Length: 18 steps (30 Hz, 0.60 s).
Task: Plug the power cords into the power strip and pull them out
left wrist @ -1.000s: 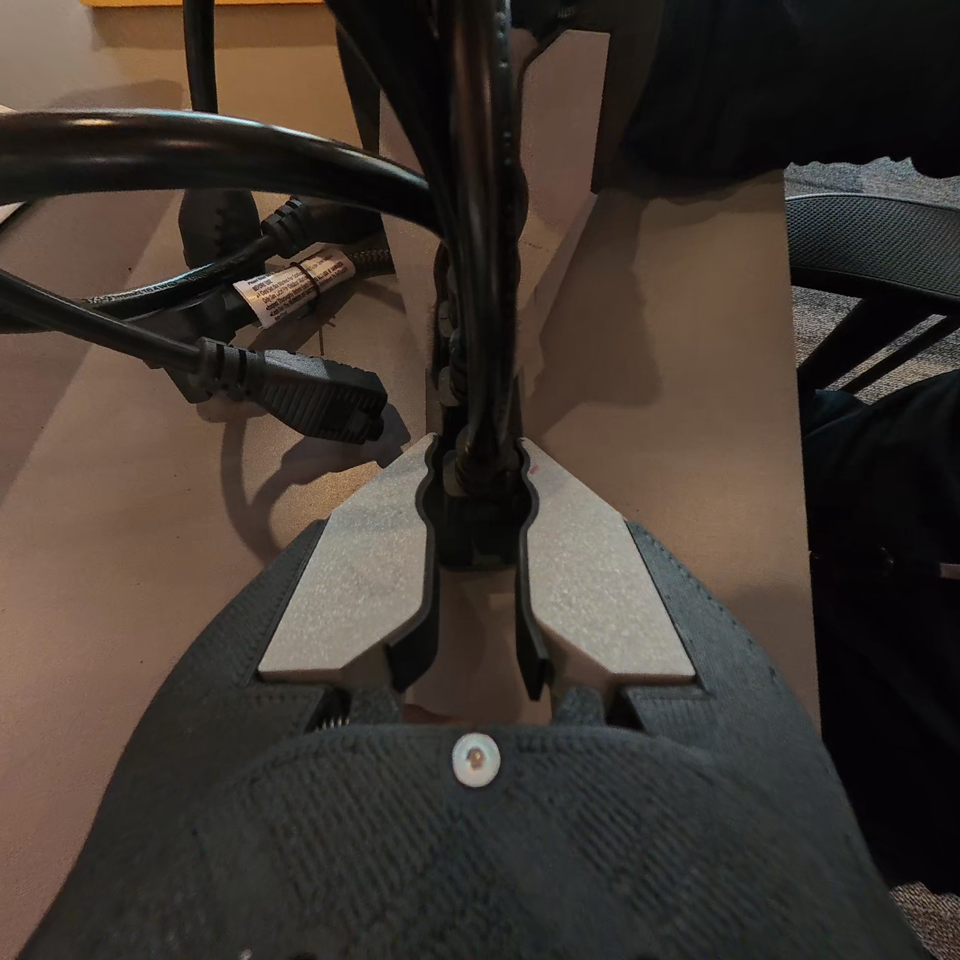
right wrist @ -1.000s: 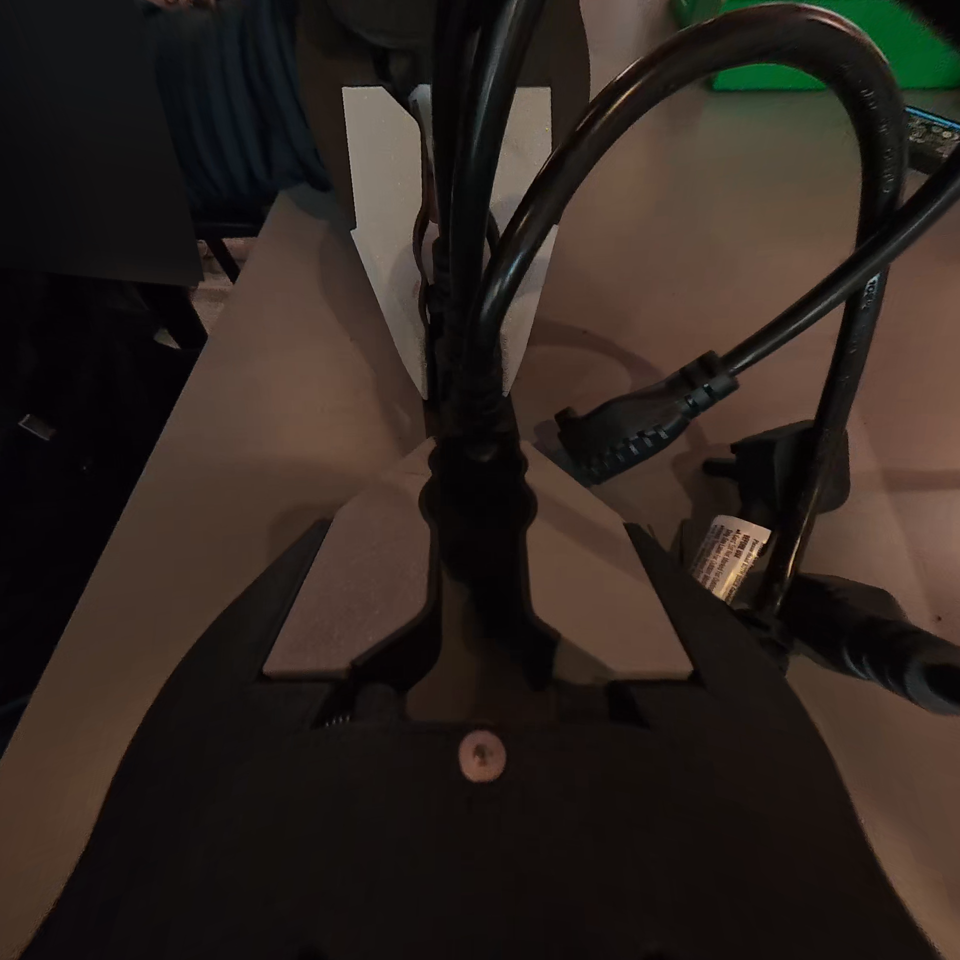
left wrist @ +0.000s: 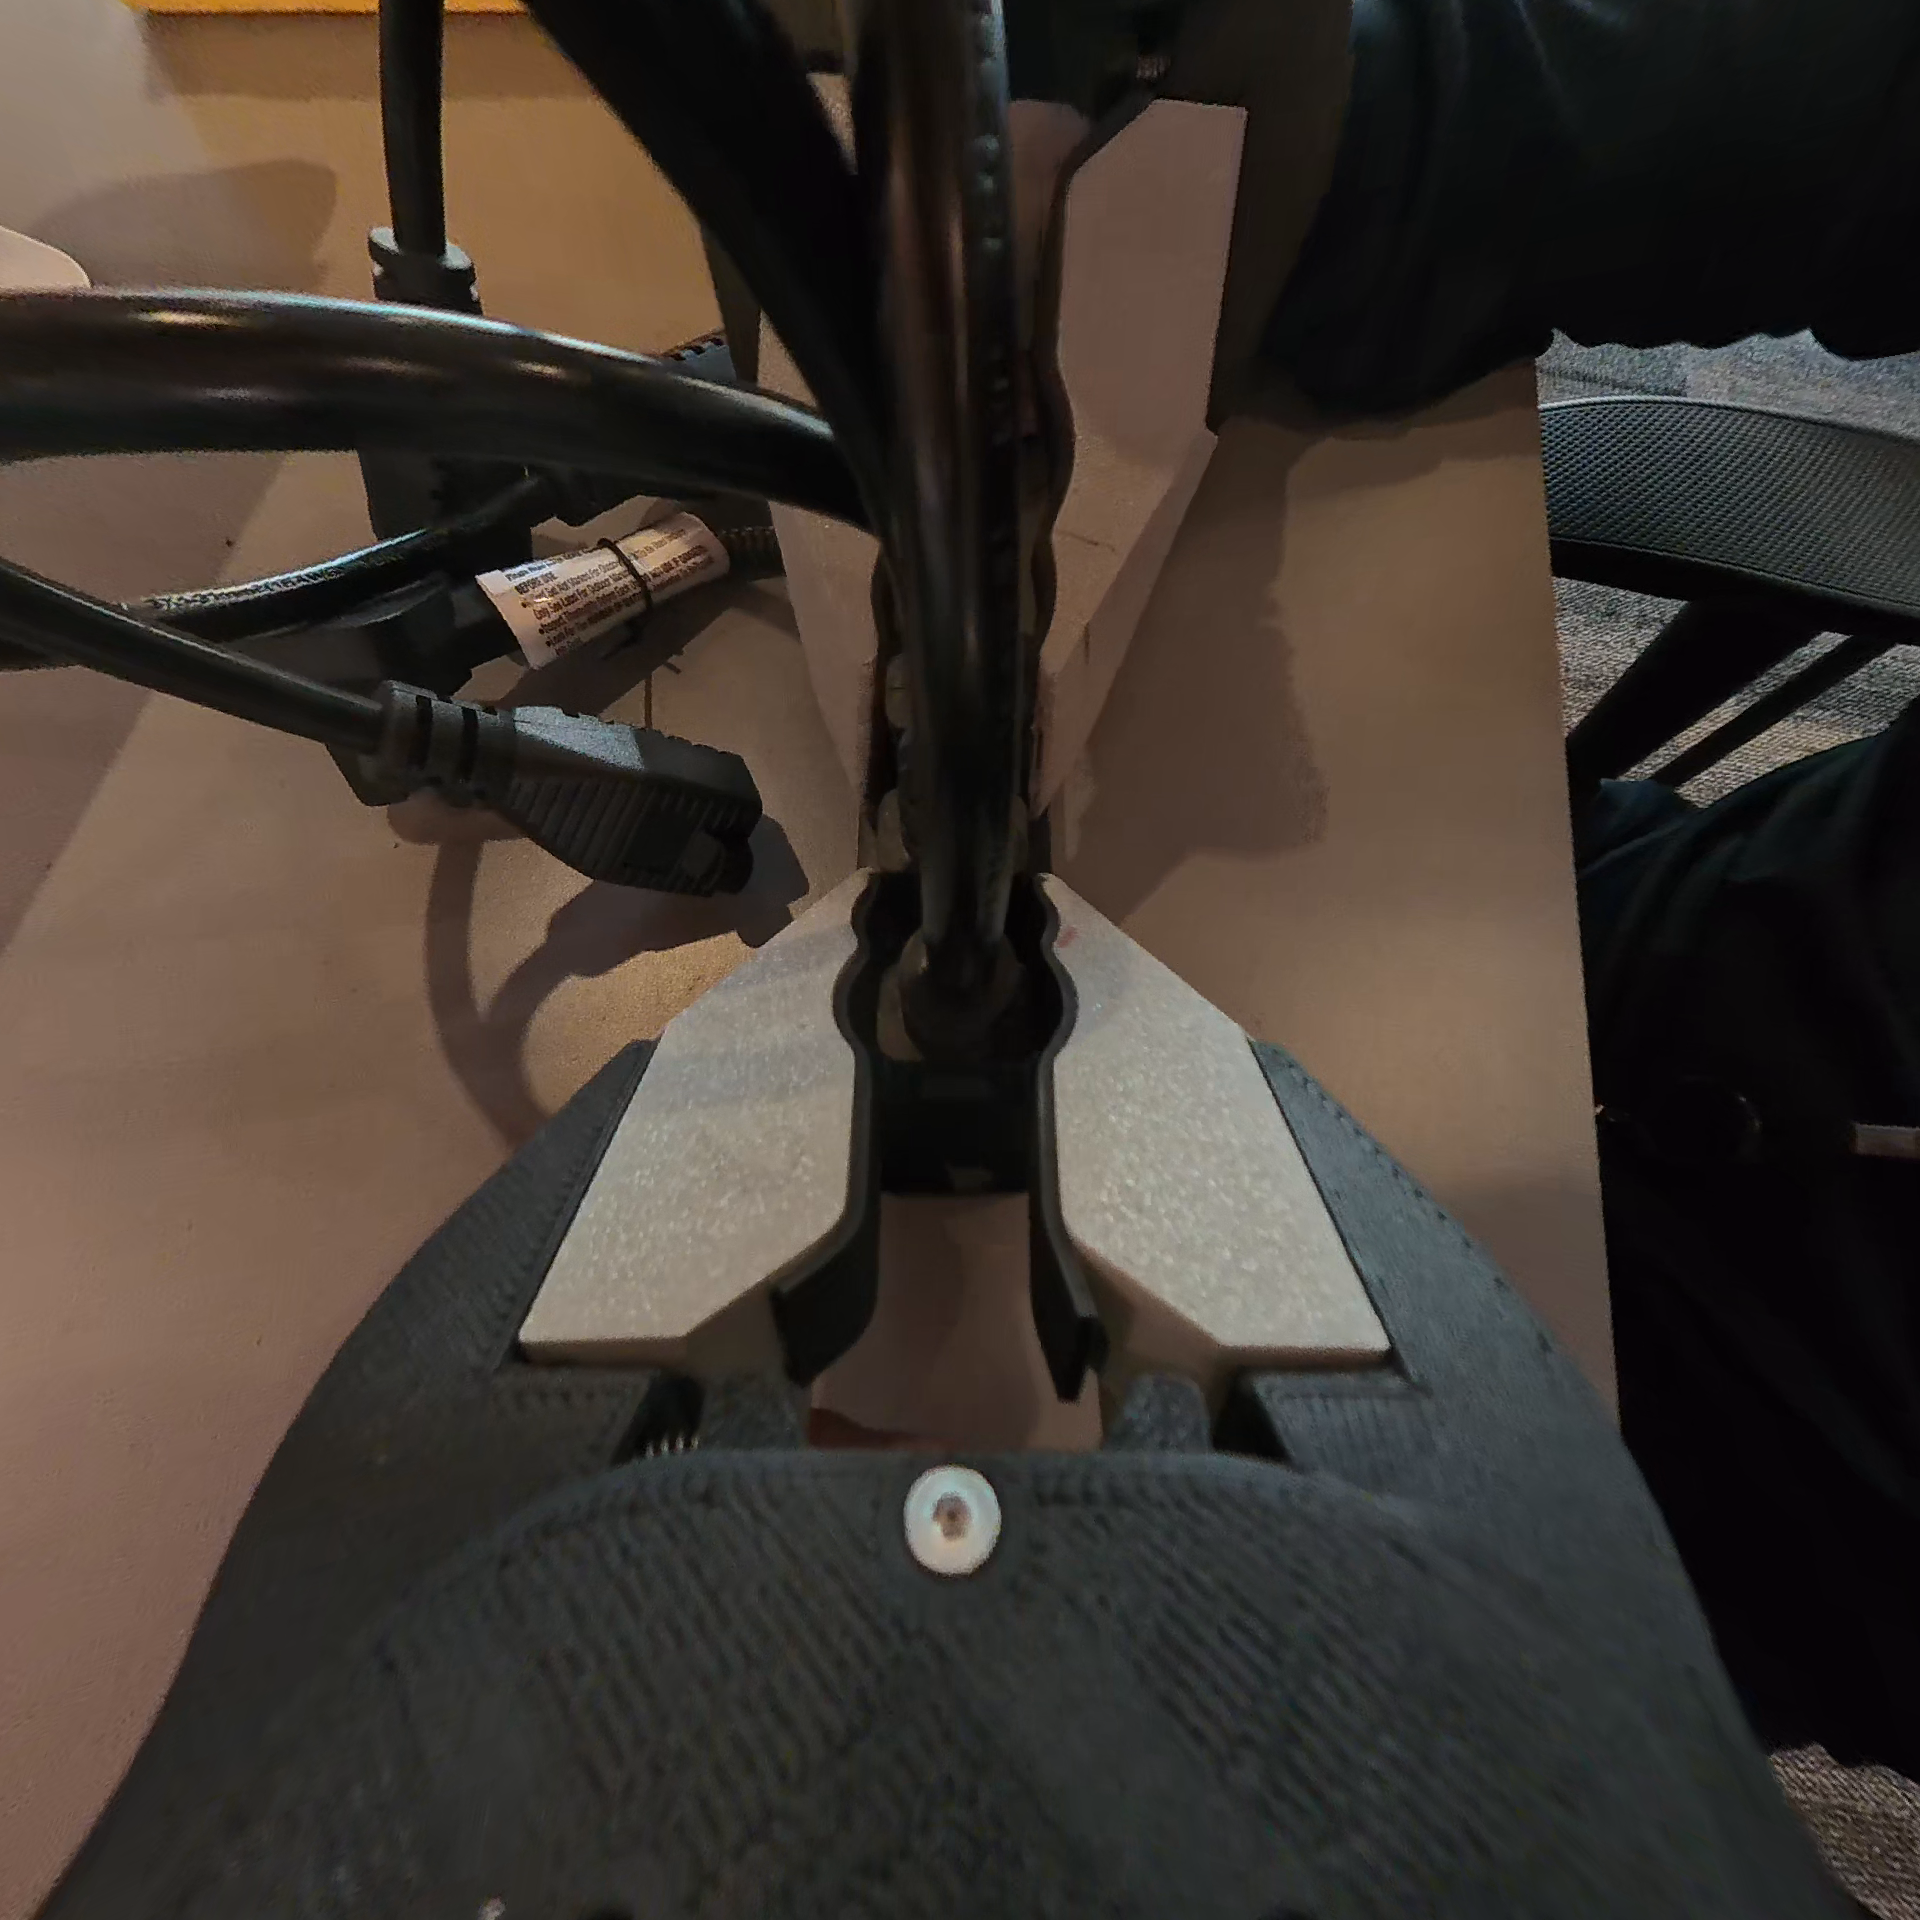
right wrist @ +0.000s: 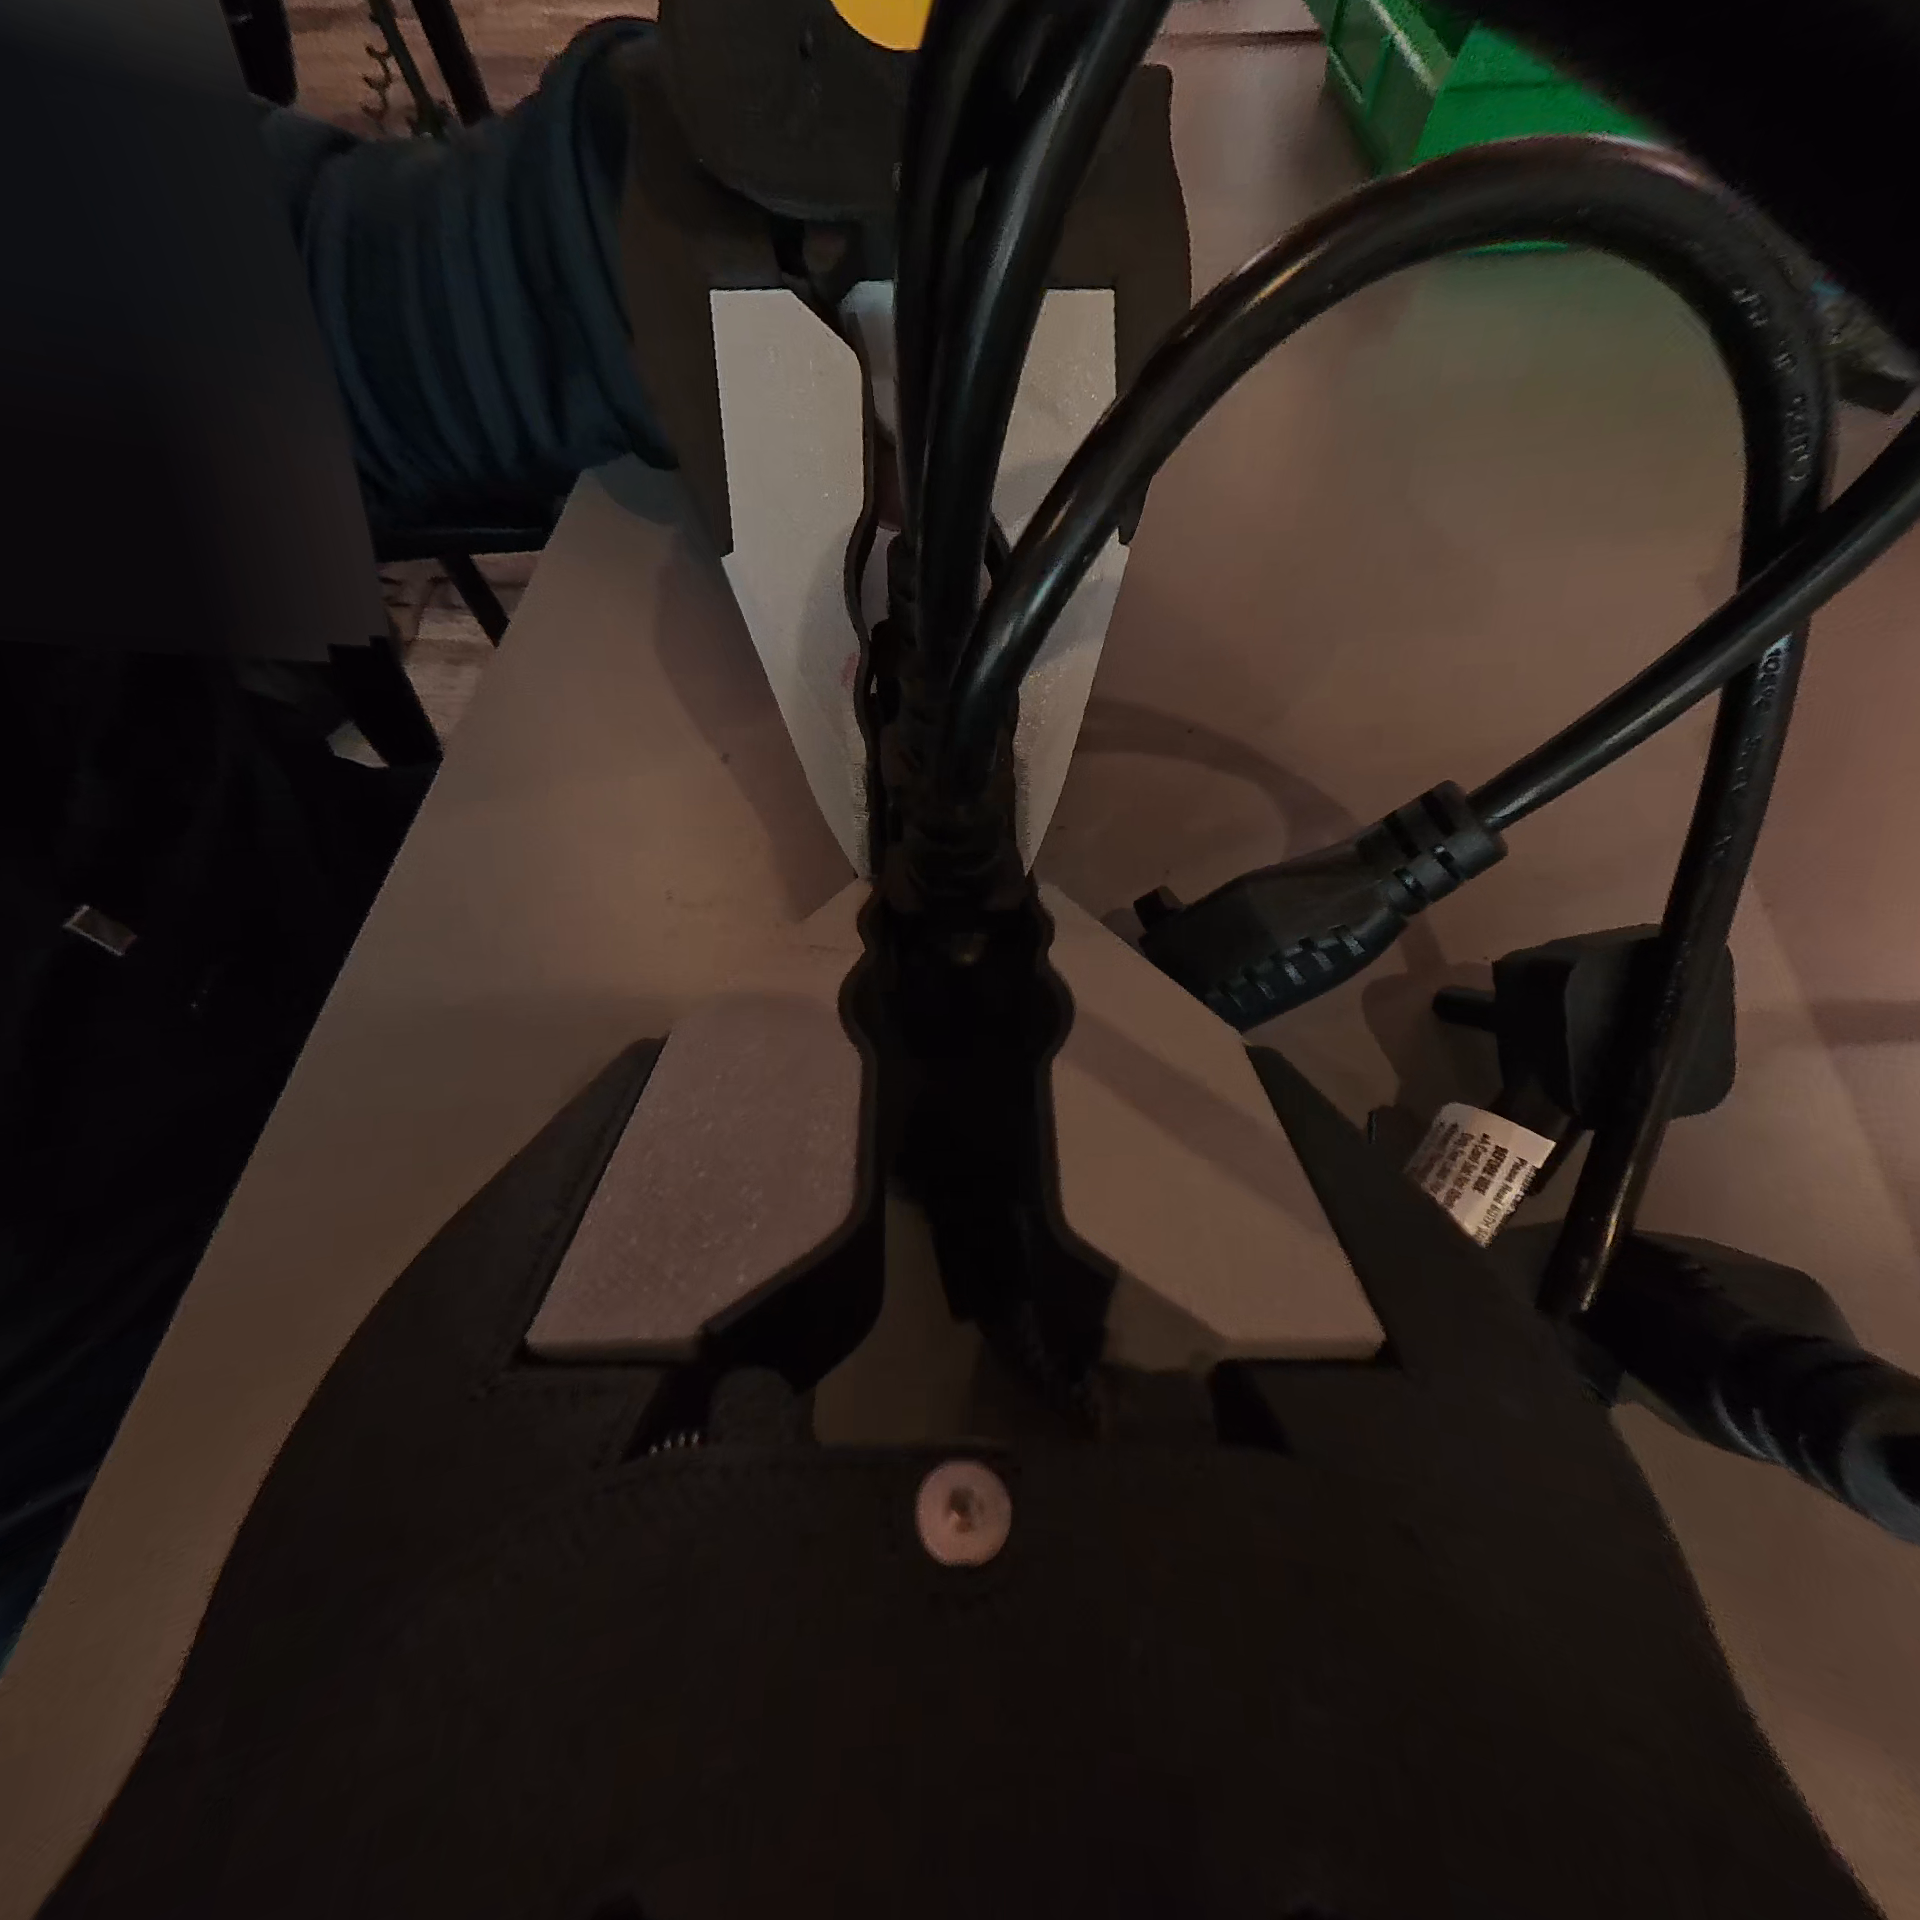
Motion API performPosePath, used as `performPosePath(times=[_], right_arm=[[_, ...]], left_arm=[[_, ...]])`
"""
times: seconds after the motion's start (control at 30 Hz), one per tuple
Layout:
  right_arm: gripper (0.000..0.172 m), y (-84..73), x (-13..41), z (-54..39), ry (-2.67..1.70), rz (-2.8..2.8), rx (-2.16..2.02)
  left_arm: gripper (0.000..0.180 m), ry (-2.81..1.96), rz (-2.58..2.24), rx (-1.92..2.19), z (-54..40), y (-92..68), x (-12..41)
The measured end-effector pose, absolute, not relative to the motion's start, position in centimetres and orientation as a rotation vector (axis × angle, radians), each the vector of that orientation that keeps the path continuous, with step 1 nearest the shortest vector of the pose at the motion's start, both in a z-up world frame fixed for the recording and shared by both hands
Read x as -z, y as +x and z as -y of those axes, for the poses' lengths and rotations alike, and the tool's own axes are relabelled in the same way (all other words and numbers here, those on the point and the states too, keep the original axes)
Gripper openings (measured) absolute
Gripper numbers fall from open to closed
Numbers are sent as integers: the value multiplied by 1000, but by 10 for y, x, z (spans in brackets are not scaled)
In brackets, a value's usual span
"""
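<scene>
Tabletop (left wrist: 260,1143): cord bundle (left wrist: 951,520) between hand-held grippers (left wrist: 956,935)

Tan table (left wrist: 260,1143) w/ black cords (left wrist: 582,800)

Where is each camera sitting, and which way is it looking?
Left wrist view: rides on the left gripper, looking along its fingers at the clamped black cord bundle; the right gripper and a dark sleeve face it.
Right wrist view: rides on the right gripper, looking back the opposite way; the left gripper and a sleeve show beyond.
Shared: the bundle, the loose connector, the white-tagged cord and the tan table.
</scene>
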State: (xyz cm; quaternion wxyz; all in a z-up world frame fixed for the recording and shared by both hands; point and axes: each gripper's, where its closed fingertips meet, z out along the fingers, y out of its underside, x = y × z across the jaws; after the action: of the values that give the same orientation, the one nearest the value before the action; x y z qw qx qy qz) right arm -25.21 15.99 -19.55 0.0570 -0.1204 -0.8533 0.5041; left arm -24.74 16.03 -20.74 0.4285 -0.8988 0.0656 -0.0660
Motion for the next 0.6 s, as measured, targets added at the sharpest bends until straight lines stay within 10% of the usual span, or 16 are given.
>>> performPosePath(times=[0.6], right_arm=[[13, -256, 163, -149, -380, 2428, -1687]], left_arm=[[25, -2253, -195, 124, -159, -249, 208]])
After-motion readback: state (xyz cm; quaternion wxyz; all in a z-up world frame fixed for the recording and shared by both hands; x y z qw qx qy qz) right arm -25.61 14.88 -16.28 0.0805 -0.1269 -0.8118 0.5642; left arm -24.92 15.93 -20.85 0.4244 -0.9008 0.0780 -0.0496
